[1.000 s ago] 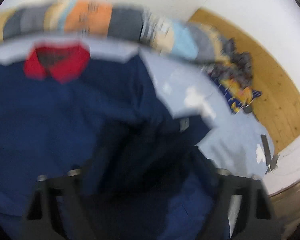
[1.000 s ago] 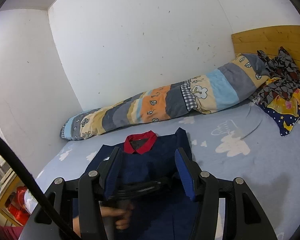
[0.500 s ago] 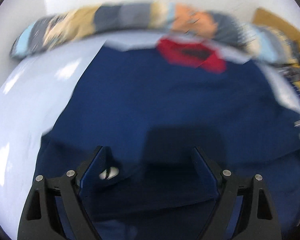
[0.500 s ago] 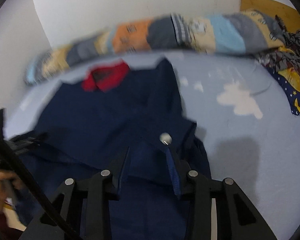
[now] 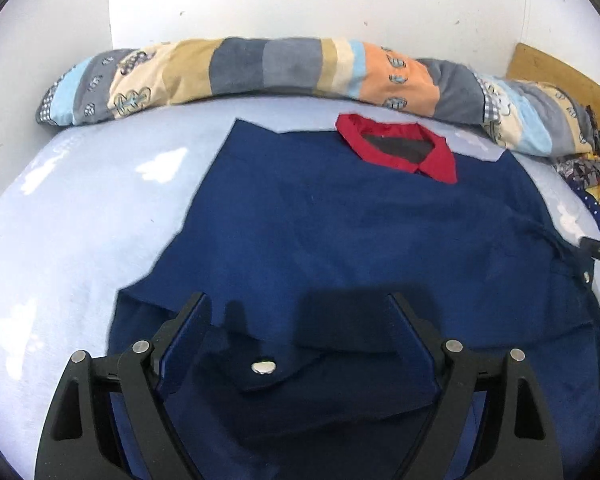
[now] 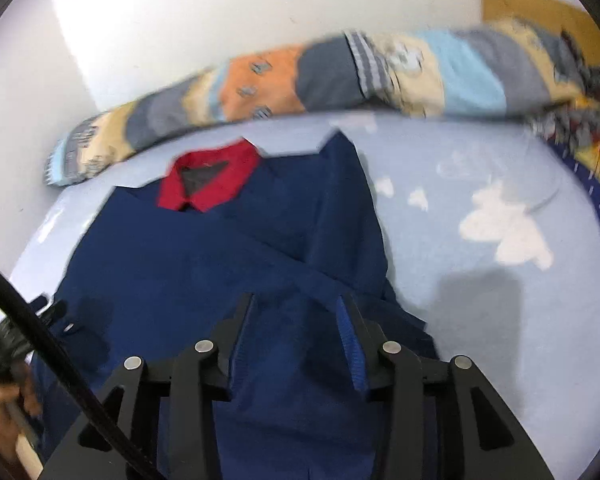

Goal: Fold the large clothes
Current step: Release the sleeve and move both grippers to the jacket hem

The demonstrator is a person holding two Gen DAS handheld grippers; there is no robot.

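- A navy-blue fabric jacket (image 5: 340,232) is seen, with a red collar (image 5: 400,152).
- The pale-blue bedsheet (image 6: 480,280) is printed with white clouds.
- The rolled quilt (image 5: 260,68) is striped grey, beige, orange and light blue.

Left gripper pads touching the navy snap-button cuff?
Apart. In the left wrist view the left gripper stands wide open; the navy snap-button cuff lies between its fingers, with fabric showing beside each pad.

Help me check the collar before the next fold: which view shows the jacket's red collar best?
The left wrist view: the red collar is sharp there, lying flat and open at the top of the navy jacket. The right wrist view also shows the collar, but motion-blurred and off to the left.
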